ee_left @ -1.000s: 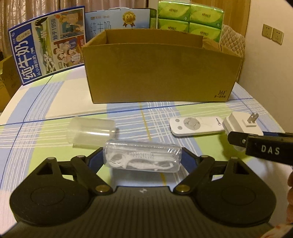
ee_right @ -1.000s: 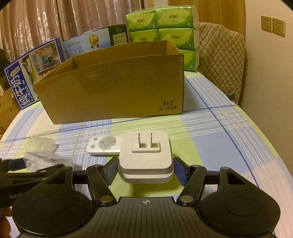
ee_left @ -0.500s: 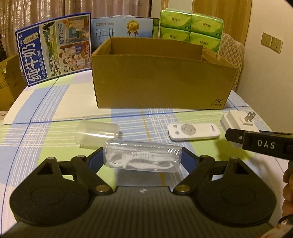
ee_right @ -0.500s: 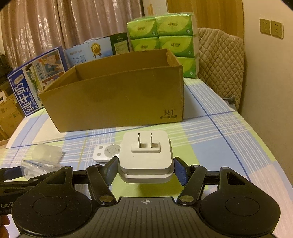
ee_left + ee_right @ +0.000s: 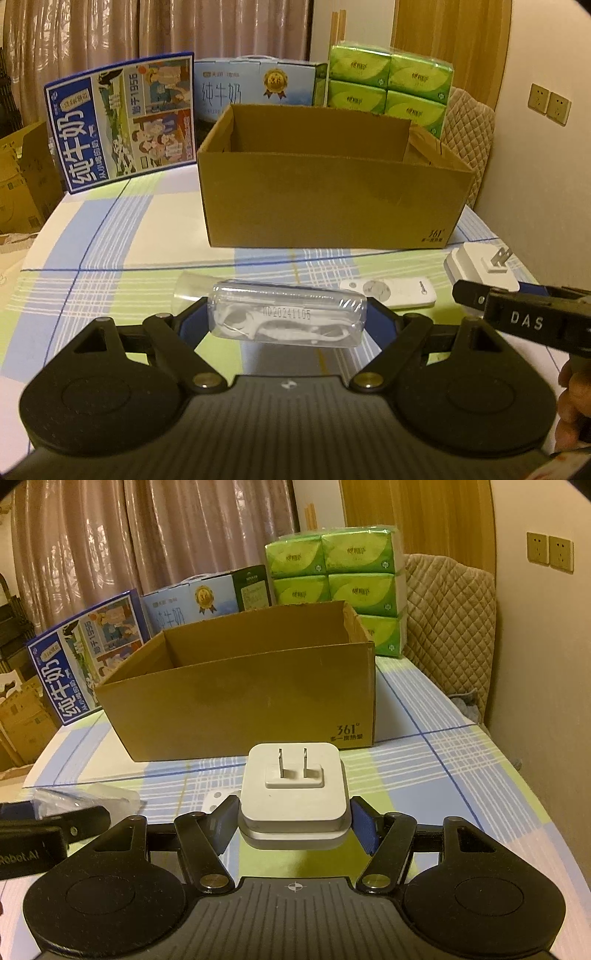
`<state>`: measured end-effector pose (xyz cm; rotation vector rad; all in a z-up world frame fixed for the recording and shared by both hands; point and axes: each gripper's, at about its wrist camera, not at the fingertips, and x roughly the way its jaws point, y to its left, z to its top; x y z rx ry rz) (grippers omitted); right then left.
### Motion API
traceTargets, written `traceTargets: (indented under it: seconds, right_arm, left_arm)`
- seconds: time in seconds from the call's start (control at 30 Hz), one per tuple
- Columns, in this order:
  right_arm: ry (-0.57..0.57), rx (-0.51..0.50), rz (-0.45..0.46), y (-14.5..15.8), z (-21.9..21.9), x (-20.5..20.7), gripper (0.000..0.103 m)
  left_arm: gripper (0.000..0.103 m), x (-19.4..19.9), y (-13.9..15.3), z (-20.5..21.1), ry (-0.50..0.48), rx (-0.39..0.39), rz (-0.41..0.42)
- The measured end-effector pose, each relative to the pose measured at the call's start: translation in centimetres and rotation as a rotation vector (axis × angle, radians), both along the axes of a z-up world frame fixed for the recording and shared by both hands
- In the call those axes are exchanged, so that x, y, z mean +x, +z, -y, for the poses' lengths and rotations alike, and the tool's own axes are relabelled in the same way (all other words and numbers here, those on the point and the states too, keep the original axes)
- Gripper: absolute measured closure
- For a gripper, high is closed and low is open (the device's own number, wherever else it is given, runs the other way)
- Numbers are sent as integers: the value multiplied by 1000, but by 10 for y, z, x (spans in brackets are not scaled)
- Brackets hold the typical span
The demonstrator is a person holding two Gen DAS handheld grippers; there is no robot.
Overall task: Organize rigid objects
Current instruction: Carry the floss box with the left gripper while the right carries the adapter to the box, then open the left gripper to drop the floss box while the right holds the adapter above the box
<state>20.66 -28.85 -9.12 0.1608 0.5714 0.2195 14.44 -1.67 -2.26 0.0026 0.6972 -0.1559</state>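
Both are held up over the checked bench in front of the open cardboard box (image 5: 332, 206). Left hand-held gripper (image 5: 286, 321) clamps the clear floss case (image 5: 286, 319) crosswise; right hand-held gripper (image 5: 293, 821) pinches the white plug adapter (image 5: 293, 797), prongs up.

A room in a home: long curtains (image 5: 147, 546) hang behind the worktop (image 5: 443, 775), with tissue packs (image 5: 336, 572), milk boxes (image 5: 122, 122) and a padded chair (image 5: 450, 620).

green tissue packs (image 5: 389, 86) and 2 milk cartons (image 5: 122, 122) before curtains (image 5: 147, 535).
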Motion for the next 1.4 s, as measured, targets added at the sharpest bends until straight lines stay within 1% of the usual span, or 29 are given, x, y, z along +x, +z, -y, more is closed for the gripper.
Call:
traceTargets:
  seconds: [0.3,0.4,0.53,0.77,0.97,1.03,1.13,1.23,1.4]
  right_arm:
    - [12,18,4,11,2,0,42]
    - [32,30,15,23,1,4,42]
    - [50,9,46,42,4,15,42]
    - [58,-33,97,81,13,51,42]
    - [90,-38,98,109,10,91,42]
    - [104,-51,96,115,5,104,42]
    - [116,-86,89,119,-3,124,42]
    - [119,-68,56,117,-4,141,42]
    - [112,-53,21,113,-5,160,42]
  left_arm:
    - [19,4,14,3,-17,4,20]
    - [19,8,19,5,-29,2,25]
    - [19,20,31,4,-43,-7,36]
    - [19,58,65,4,-75,-7,73]
    - [19,104,88,5,-91,15,105]
    - [19,122,94,5,-86,15,104]
    - [19,147,97,5,-70,-4,83]
    - [19,166,94,5,-56,-14,59]
    - [19,180,85,9,-58,-12,38]
